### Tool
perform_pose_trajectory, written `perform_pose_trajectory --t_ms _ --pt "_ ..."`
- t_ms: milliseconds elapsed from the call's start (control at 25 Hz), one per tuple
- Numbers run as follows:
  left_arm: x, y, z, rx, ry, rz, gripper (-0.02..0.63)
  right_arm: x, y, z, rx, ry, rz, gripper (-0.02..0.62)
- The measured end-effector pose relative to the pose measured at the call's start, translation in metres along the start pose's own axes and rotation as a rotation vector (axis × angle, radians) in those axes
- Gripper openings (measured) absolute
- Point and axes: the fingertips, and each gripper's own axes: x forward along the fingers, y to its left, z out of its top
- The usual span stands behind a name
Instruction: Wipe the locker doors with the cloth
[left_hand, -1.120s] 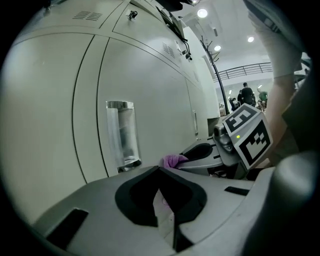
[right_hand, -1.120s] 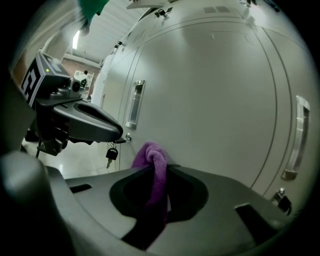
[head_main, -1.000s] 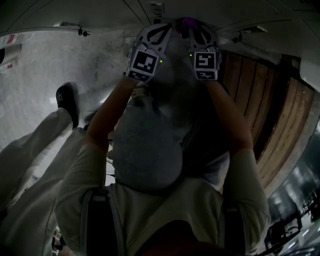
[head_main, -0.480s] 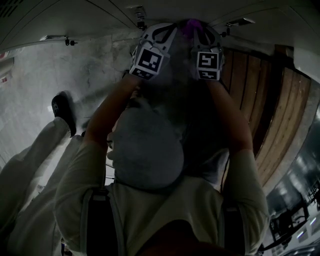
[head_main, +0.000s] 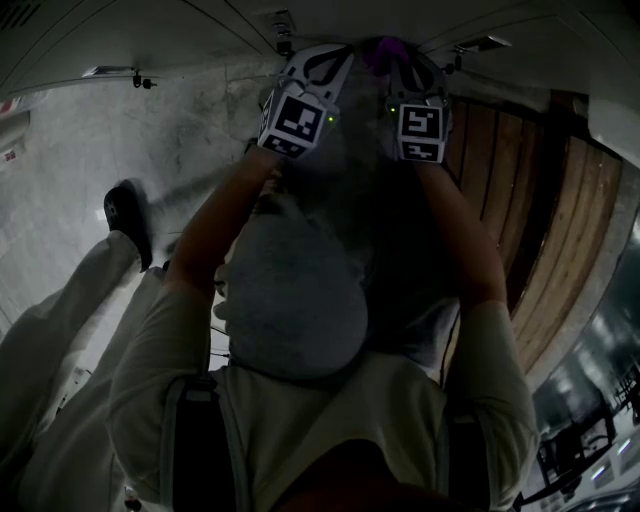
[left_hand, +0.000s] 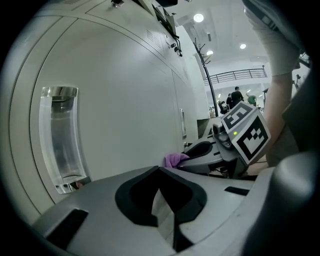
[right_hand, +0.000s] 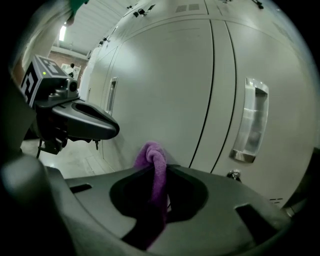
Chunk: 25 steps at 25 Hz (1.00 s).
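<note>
While right gripper (right_hand: 162, 172) jaws pinch purple cloth (right_hand: 153, 156) by locker door (right_hand: 165, 85), left gripper (left_hand: 160, 169) jaws closed, empty.

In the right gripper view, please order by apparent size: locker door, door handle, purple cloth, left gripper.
Largest: locker door
left gripper
then purple cloth and door handle look alike, the cloth being nearer, so unranked.

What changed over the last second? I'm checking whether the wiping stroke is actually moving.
Very little. The left gripper and right gripper sit slightly higher and further right than a second ago, but the shoe shifted too, so the head may have moved instead. The right gripper stays shut on the purple cloth at the locker door, and the left stays shut and empty.
</note>
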Motion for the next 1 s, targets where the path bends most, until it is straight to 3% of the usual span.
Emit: perform_pose_trajectory --t_ms 520,1000 --pt "-0.056 0.014 0.062 0.024 -0.059 0.063 0.003 -0.062 0.025 0.085 0.053 -0.182 0.102 0.054" --pt "-0.132 0.032 0.137 0.037 -0.123 0.143 0.003 -0.146 0.011 0.184 0.14 -0.396 0.091 0.053"
